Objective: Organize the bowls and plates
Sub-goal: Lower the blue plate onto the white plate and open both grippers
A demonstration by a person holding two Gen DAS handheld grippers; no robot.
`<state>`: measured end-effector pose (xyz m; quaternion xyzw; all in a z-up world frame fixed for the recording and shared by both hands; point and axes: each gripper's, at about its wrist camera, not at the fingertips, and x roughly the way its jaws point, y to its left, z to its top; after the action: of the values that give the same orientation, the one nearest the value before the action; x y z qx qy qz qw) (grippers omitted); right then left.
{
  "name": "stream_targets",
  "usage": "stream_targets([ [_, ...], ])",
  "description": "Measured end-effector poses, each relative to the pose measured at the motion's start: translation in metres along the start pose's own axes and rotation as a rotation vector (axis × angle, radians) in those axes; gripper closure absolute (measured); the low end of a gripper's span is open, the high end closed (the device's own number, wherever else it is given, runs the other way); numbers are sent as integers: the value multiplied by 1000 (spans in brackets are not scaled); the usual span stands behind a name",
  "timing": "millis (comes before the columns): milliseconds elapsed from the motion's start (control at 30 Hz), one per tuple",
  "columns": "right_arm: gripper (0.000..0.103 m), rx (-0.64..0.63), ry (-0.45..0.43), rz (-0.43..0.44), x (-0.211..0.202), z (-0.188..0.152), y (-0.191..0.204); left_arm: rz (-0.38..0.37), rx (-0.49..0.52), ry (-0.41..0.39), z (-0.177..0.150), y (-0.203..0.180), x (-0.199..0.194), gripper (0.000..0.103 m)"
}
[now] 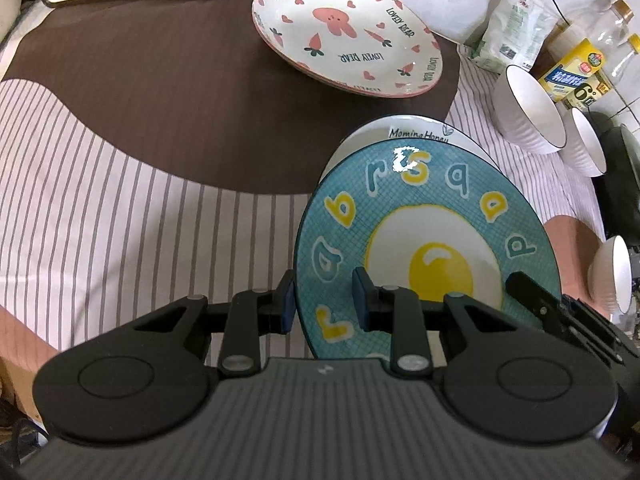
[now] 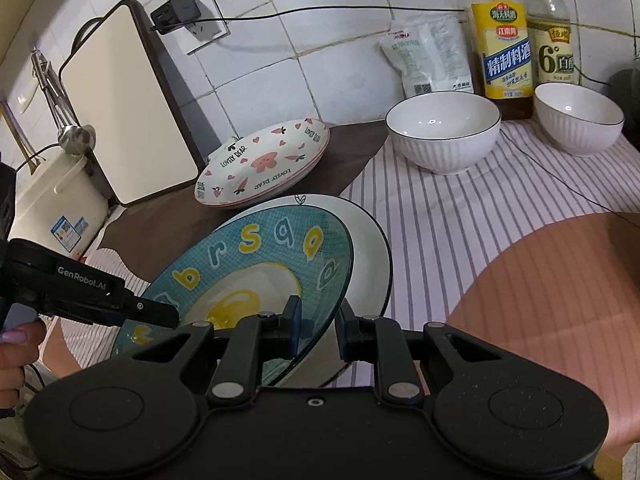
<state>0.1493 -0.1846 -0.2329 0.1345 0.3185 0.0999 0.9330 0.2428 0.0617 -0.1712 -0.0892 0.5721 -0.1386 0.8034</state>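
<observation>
A blue plate with a fried-egg picture (image 1: 440,208) (image 2: 248,264) is tilted just above a white plate marked "Morning Honey" (image 1: 416,130) (image 2: 368,248) on the striped cloth. My left gripper (image 1: 324,300) is shut on the blue plate's near rim, one pad outside and one inside. My right gripper (image 2: 320,320) is shut on the opposite rim, and its finger shows in the left wrist view (image 1: 524,288). Two stacked pink "Lovely Bear" plates (image 1: 348,32) (image 2: 264,164) lie farther back. White ribbed bowls (image 2: 444,132) (image 2: 580,120) (image 1: 528,112) stand near the wall.
A cutting board (image 2: 128,112) leans on the tiled wall beside a white appliance (image 2: 52,200). Sauce bottles (image 2: 504,40) and a white bag (image 2: 428,56) stand behind the bowls. A third bowl (image 1: 612,276) and a dark pan (image 1: 620,184) sit at the right. A hand (image 2: 16,352) holds the left gripper.
</observation>
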Motion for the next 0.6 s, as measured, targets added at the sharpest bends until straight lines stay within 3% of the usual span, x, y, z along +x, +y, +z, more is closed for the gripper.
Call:
stream_targets([
  [600, 72, -125, 46, -120, 15, 13, 9, -1, -76, -51, -2, -4, 16, 76],
])
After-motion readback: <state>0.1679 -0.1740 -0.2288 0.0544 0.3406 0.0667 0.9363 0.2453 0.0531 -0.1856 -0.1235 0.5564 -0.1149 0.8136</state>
